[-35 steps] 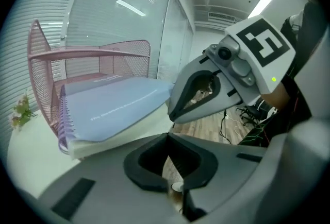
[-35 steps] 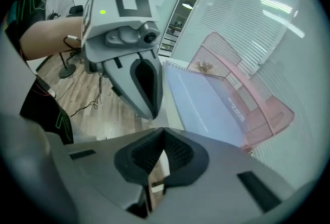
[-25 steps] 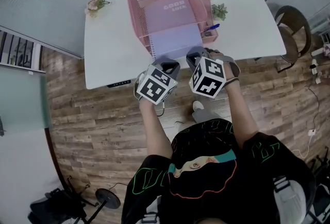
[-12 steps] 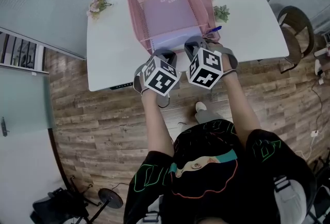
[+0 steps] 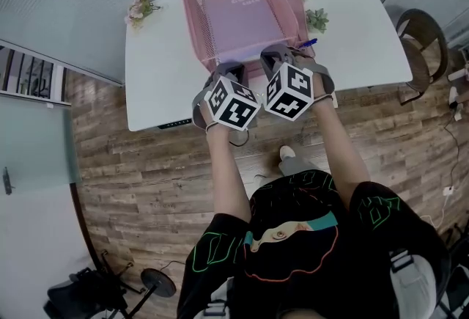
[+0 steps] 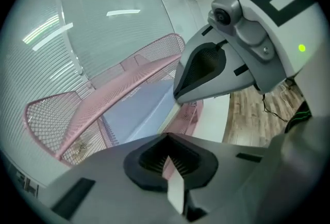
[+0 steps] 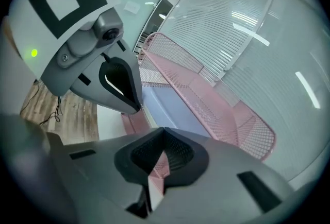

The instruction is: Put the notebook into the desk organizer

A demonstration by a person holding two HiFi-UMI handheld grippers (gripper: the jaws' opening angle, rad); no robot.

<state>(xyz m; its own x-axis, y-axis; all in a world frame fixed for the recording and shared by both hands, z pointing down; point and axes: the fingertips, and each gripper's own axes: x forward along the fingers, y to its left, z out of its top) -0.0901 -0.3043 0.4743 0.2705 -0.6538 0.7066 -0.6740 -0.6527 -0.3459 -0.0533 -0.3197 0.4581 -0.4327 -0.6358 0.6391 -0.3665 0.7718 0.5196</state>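
Both sets of jaws were pressed together on nothing. The left gripper and right gripper sat at the desk organizer's near edge. The notebook lay flat inside it, apparently fully in; only withdrawing seemed left.

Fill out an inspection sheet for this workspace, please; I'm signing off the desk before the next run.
Surface: white table, no spills seen.
Job's things: lavender notebook lies flat inside the pink mesh desk organizer.
Clutter: blue pen at the organizer's right near corner; flowers by the table's left edge; two small plants to the organizer's right.
Grippers: left gripper and right gripper both shut, nothing between the jaws, side by side at the organizer's near end.
Cables: one cable on the wood floor, right side.
Surroundings: chair right of the table.
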